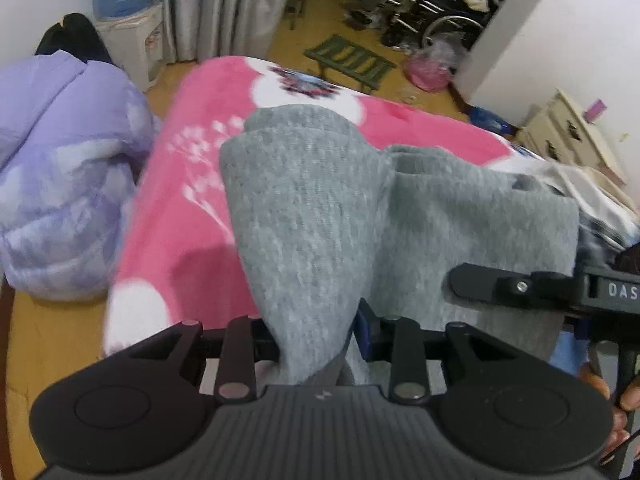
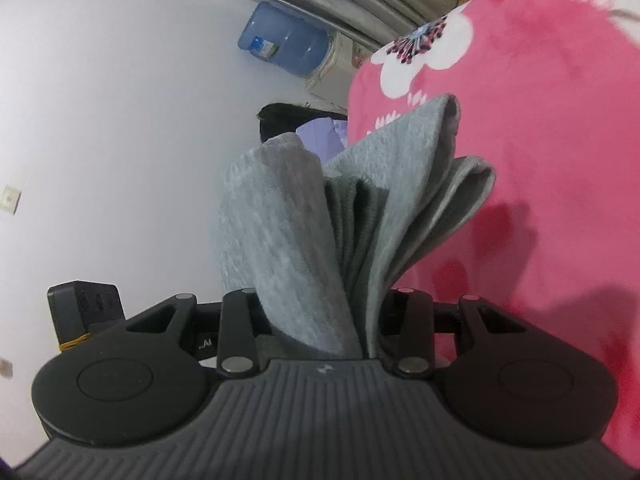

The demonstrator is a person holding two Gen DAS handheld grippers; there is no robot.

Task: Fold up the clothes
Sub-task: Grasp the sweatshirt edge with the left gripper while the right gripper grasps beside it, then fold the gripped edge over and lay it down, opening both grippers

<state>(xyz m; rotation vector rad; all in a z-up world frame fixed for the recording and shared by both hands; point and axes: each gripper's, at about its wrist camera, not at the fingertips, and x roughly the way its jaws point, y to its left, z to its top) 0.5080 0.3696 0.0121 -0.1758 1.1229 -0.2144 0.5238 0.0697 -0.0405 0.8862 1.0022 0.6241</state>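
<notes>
A grey knit garment (image 1: 320, 208) hangs folded over a pink flowered blanket (image 1: 192, 184) on the bed. My left gripper (image 1: 316, 344) is shut on a thick bunch of its cloth, which fills the gap between the jaws. In the right wrist view the same grey garment (image 2: 320, 232) stands up in several layered folds, and my right gripper (image 2: 324, 328) is shut on them. The right gripper's black body shows in the left wrist view at the right edge (image 1: 520, 288), level with the garment's other side. The fingertips of both grippers are hidden by cloth.
A lilac padded jacket (image 1: 60, 168) lies left of the blanket. A water dispenser with a blue bottle (image 1: 124, 0) stands by grey curtains (image 1: 224, 4). A green stool (image 1: 352, 60), a wheelchair (image 1: 440, 12) and clutter sit on the floor beyond. A cream drawer unit (image 1: 572, 140) stands at right.
</notes>
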